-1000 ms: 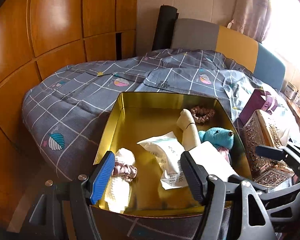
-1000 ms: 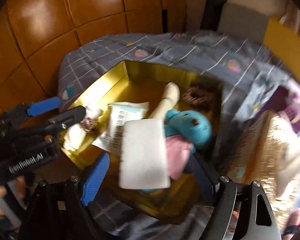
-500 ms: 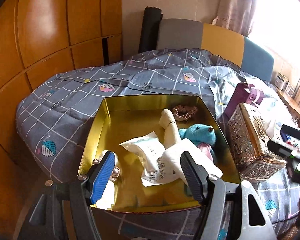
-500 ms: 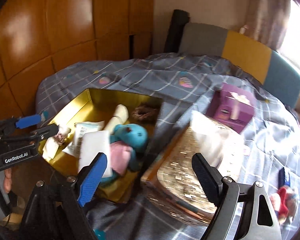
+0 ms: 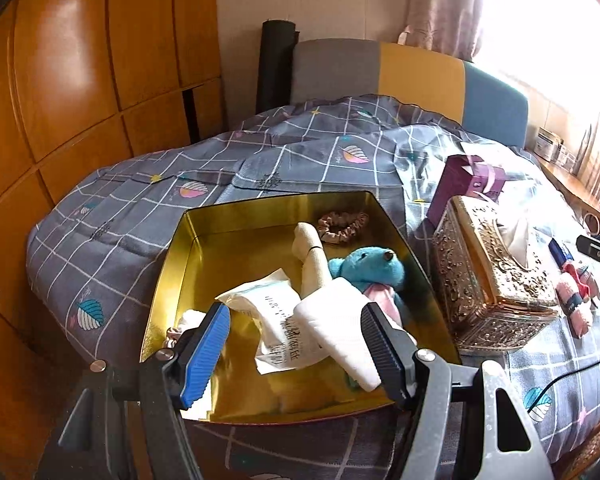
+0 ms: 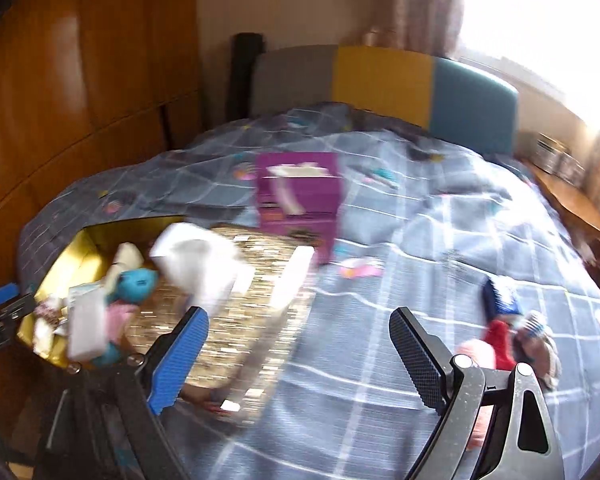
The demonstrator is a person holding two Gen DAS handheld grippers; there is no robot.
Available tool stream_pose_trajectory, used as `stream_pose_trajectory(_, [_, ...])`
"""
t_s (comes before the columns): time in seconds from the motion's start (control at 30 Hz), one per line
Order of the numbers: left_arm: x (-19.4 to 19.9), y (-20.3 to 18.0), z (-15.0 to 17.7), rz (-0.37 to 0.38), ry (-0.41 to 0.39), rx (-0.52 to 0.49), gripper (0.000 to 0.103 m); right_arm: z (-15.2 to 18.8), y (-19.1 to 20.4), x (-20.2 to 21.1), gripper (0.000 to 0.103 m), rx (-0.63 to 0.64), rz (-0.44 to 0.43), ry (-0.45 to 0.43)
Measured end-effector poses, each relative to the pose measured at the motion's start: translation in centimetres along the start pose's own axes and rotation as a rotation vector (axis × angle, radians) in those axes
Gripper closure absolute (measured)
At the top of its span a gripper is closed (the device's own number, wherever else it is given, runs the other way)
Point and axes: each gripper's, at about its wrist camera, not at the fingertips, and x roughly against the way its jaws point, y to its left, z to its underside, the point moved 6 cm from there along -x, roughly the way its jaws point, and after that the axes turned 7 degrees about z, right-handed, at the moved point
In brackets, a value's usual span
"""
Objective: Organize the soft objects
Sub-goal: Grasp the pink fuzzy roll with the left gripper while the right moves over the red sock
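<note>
Now my right gripper (image 6: 296, 344) hangs over the bed (image 6: 440, 240) with nothing between its jaws, which are opening wider. My left gripper (image 5: 296, 344) waits wide and empty above the gold tin (image 5: 180, 256), where the blue teddy (image 5: 364, 264), scrunchie (image 5: 342, 226) and folded white cloth (image 5: 336, 320) already lie. Loose soft toys (image 6: 512, 340) rest on the quilt, well apart from the tin. I should slow down, square my jaws over one toy, pinch its thickest part, and avoid snagging bedding.

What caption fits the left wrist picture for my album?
Open left hand-held gripper hovering over a gold tin holding a blue teddy bear and scrunchie.
</note>
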Motion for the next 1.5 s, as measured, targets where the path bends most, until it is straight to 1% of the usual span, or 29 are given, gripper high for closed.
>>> stream_pose_trajectory(0.2, [0.2,-1.2,-0.3,0.014,-0.009,-0.033,0.034,0.4,-8.2,-0.2,0.009,-0.130,0.125,0.009])
stream_pose_trajectory(0.4, [0.0,-2.0,-0.5,0.017,-0.001,-0.043,0.034,1.5,-17.6,-0.7,0.006,-0.297,0.299,0.013])
stream_pose_trajectory(0.5, [0.1,-2.2,-0.9,0.019,-0.003,-0.037,0.034,2.8,-22.2,-1.0,0.006,-0.383,0.392,0.024])
stream_pose_trajectory(0.57, [0.4,-2.5,-1.4,0.020,-0.020,-0.044,0.034,4.2,-25.1,-1.2,0.006,-0.453,0.453,0.037])
stream_pose_trajectory(0.63, [0.9,-3.1,-2.1,0.031,-0.038,-0.055,0.034,6.1,-27.5,-1.6,0.006,-0.546,0.478,0.068])
stream_pose_trajectory(0.67, [1.2,-3.6,-2.6,0.048,-0.050,-0.063,0.034,7.0,-28.6,-2.0,0.006,-0.605,0.474,0.109])
stream_pose_trajectory(0.73, [2.0,-4.9,-3.5,0.082,-0.080,-0.082,0.034,8.0,-30.1,-2.0,0.006,-0.718,0.429,0.120])
stream_pose_trajectory(0.77, [2.4,-5.8,-3.9,0.101,-0.092,-0.098,0.034,8.3,-30.5,-2.1,0.006,-0.743,0.419,0.128])
stream_pose_trajectory(0.83, [2.9,-7.6,-4.7,0.136,-0.107,-0.131,0.034,8.8,-30.7,-2.2,0.006,-0.764,0.406,0.150])
stream_pose_trajectory(0.9, [3.3,-9.9,-5.4,0.188,-0.114,-0.176,0.034,8.9,-30.6,-2.3,0.006,-0.784,0.380,0.157])
stream_pose_trajectory(1.0, [3.7,-14.0,-6.2,0.257,-0.115,-0.254,0.034,9.3,-30.7,-2.4,0.006,-0.807,0.373,0.166])
stream_pose_trajectory(1.07, [4.0,-17.5,-6.6,0.329,-0.114,-0.315,0.034,9.6,-30.9,-2.5,0.006,-0.831,0.367,0.168])
stream_pose_trajectory(1.13, [3.9,-20.8,-6.7,0.393,-0.094,-0.359,0.034,9.7,-31.2,-2.3,0.006,-0.858,0.362,0.162])
stream_pose_trajectory(1.27, [2.5,-27.6,-5.9,0.501,-0.019,-0.445,0.034,10.3,-32.0,-1.9,0.006,-0.926,0.355,0.150])
stream_pose_trajectory(1.33, [1.0,-31.1,-4.7,0.555,0.052,-0.469,0.036,10.8,-32.5,-1.9,0.006,-0.969,0.340,0.151])
stream_pose_trajectory(1.4, [-0.6,-33.6,-3.3,0.569,0.105,-0.489,0.041,11.2,-32.8,-2.1,0.006,-1.002,0.324,0.161])
stream_pose_trajectory(1.43, [-1.9,-35.1,-2.6,0.582,0.154,-0.491,0.043,11.3,-32.8,-2.2,0.006,-1.014,0.313,0.165])
stream_pose_trajectory(1.47, [-2.6,-36.2,-1.9,0.600,0.192,-0.483,0.048,11.4,-32.8,-2.3,0.006,-1.022,0.305,0.167])
stream_pose_trajectory(1.5, [-3.7,-37.4,-1.3,0.618,0.242,-0.470,0.049,11.4,-32.8,-2.3,0.006,-1.024,0.300,0.168])
